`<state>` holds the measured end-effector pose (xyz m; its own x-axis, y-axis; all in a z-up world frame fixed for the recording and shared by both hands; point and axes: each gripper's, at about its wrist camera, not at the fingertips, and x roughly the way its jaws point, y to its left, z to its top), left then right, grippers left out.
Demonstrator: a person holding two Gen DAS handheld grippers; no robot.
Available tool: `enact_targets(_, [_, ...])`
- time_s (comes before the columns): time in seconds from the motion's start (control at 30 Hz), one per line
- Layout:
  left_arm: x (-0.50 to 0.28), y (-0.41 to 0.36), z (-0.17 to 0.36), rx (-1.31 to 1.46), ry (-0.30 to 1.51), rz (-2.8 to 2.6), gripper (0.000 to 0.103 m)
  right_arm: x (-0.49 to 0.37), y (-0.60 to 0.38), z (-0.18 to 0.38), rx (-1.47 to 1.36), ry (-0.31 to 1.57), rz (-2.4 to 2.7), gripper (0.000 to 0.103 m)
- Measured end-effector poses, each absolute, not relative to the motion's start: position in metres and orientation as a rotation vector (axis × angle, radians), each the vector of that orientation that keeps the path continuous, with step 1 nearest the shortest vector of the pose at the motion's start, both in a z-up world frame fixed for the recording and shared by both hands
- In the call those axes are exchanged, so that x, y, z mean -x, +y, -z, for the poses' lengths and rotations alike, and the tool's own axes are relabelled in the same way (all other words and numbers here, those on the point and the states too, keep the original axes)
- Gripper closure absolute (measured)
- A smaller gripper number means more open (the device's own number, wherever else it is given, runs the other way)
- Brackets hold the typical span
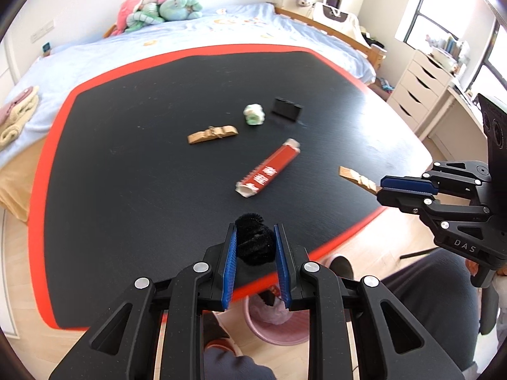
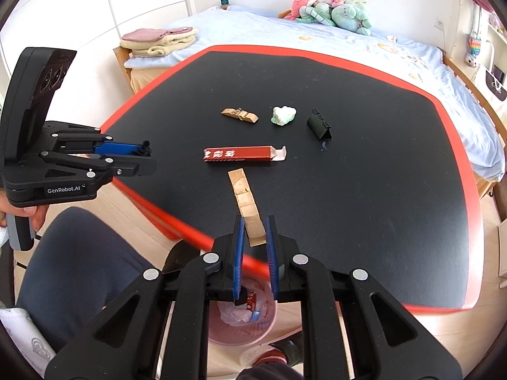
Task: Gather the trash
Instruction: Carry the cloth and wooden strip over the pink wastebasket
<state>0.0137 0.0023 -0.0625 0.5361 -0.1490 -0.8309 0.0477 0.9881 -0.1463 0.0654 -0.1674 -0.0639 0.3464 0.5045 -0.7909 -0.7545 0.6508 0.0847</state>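
Observation:
My left gripper (image 1: 255, 237) is shut on a black fuzzy pipe-cleaner clump (image 1: 253, 240), held above the table's near edge. My right gripper (image 2: 255, 231) is shut on one end of a light wooden strip (image 2: 245, 199), also seen in the left wrist view (image 1: 356, 179). On the black table lie a red wrapper tube (image 1: 267, 169), a second wooden piece (image 1: 212, 134), a crumpled white-green wad (image 1: 253, 114) and a black binder clip (image 1: 286, 109). A pink trash bin (image 2: 242, 323) with a white liner and some trash stands on the floor below both grippers.
The black table has a red rim (image 1: 41, 190). A bed (image 1: 190, 38) with plush toys lies behind it. White drawers (image 1: 418, 91) stand at the right. The person's legs (image 2: 79, 269) are by the bin.

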Motion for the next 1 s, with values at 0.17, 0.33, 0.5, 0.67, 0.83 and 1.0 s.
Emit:
enact_targets(0.17, [0.003, -0.014, 0.055, 0.099, 0.987, 0.162, 0.081, -0.041, -0.182, 0.057, 0.304, 0.892, -0.828, 0.09])
enact_targets(0.33, [0.018, -0.027, 0.056, 0.097, 0.991, 0.196, 0.081, -0.019, -0.197, 0.058, 0.284, 0.907, -0.812, 0.09])
enact_targets(0.5, [0.032, -0.038, 0.058, 0.093, 0.999, 0.227, 0.08, 0.003, -0.208, 0.065, 0.275, 0.932, -0.804, 0.09])
enact_targets(0.67, [0.042, -0.046, 0.062, 0.093, 1.012, 0.249, 0.08, 0.014, -0.214, 0.071, 0.265, 0.953, -0.8, 0.09])
enact_targets(0.83, [0.047, -0.054, 0.063, 0.089, 1.014, 0.265, 0.08, 0.018, -0.214, 0.072, 0.258, 0.955, -0.805, 0.09])
enact_targets(1.0, [0.046, -0.057, 0.064, 0.092, 1.016, 0.279, 0.08, 0.017, -0.214, 0.072, 0.245, 0.957, -0.818, 0.089])
